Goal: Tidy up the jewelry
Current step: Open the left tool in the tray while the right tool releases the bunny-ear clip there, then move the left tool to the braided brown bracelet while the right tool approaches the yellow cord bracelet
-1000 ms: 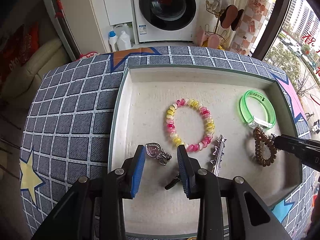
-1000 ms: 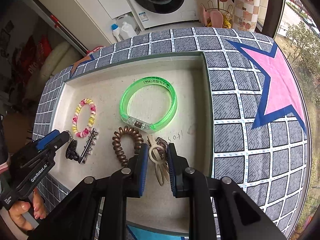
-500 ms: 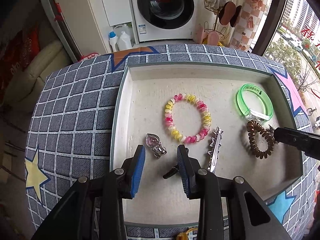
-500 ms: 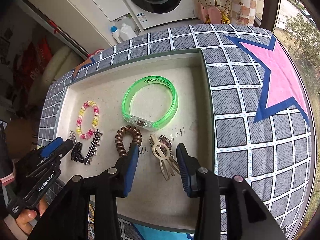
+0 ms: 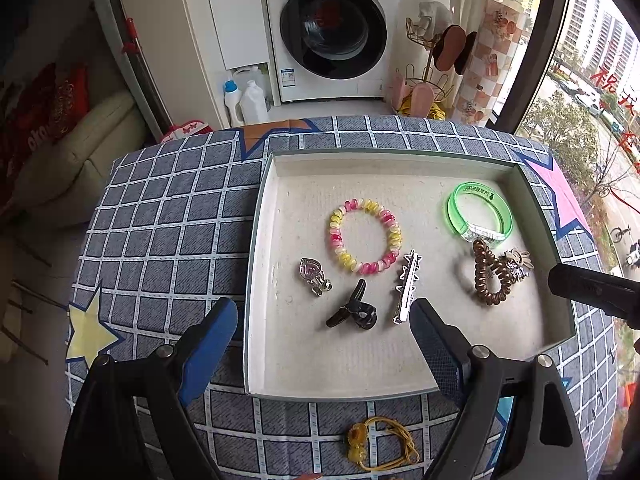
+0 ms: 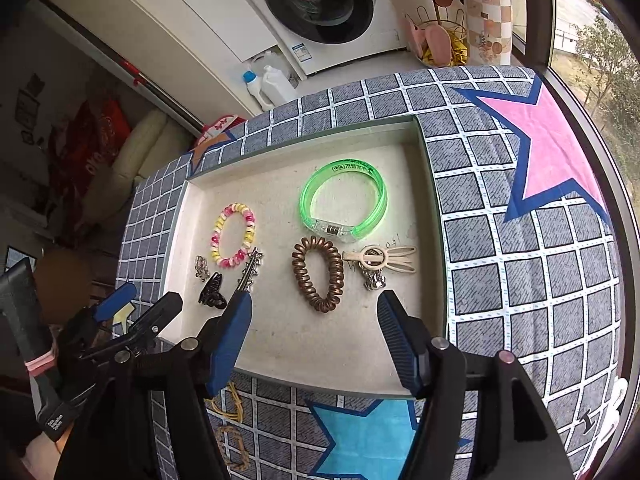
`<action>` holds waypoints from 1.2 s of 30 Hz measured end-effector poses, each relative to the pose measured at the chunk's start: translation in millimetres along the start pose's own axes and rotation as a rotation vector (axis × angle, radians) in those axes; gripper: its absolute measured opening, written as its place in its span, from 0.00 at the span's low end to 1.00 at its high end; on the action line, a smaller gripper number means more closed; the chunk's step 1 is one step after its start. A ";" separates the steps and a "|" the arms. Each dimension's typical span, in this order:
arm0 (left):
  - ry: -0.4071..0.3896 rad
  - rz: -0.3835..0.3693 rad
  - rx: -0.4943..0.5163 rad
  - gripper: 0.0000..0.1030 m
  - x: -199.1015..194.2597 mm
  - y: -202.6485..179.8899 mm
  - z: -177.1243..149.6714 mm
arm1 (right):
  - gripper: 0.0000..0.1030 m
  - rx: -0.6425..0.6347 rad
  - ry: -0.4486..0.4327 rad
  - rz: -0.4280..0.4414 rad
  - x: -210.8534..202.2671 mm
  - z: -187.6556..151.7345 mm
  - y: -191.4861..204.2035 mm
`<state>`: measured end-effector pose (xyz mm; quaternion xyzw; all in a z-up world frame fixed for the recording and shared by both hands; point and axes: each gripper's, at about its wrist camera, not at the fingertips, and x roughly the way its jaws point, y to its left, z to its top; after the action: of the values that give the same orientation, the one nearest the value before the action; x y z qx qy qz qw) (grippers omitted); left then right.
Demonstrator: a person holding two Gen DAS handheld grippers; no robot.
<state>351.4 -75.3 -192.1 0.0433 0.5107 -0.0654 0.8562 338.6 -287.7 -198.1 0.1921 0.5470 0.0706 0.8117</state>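
A shallow tray (image 5: 256, 240) on the checked cloth holds the jewelry. My left gripper (image 5: 322, 306) hovers over its near side with jaws opening wide, and a black claw clip (image 5: 354, 310) lies loose below them. Around it are a heart clip (image 5: 312, 274), a pink-yellow coil bracelet (image 5: 394, 236) and a silver star barrette (image 5: 408, 286). My right gripper (image 6: 314, 298) is also opening and grips nothing. Beyond it lie a brown coil tie (image 6: 298, 268), a beige hair clip (image 6: 396, 260) with a silver charm (image 6: 374, 280), and a green bangle (image 6: 312, 200).
A yellow cord ornament (image 5: 376, 440) lies on the cloth in front of the tray, with more yellow cords (image 6: 230, 408) near it. A washing machine (image 5: 332, 28), detergent bottles (image 5: 244, 100) and a slipper rack (image 5: 432, 76) stand beyond the table. A window is on the right.
Both grippers opened wide and lifted back from the tray. The black clip lies free below the left jaws. The beige clip is out of the right jaws and now lies sideways.
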 end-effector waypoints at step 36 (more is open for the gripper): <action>0.170 -0.034 0.022 0.95 -31.5 7.0 -137.4 | 1.00 0.046 0.074 0.017 -43.6 -114.1 2.7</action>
<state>218.4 -46.9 -229.5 0.0493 0.5815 -0.0815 0.8079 217.4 -272.6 -196.9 0.2125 0.5763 0.0720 0.7858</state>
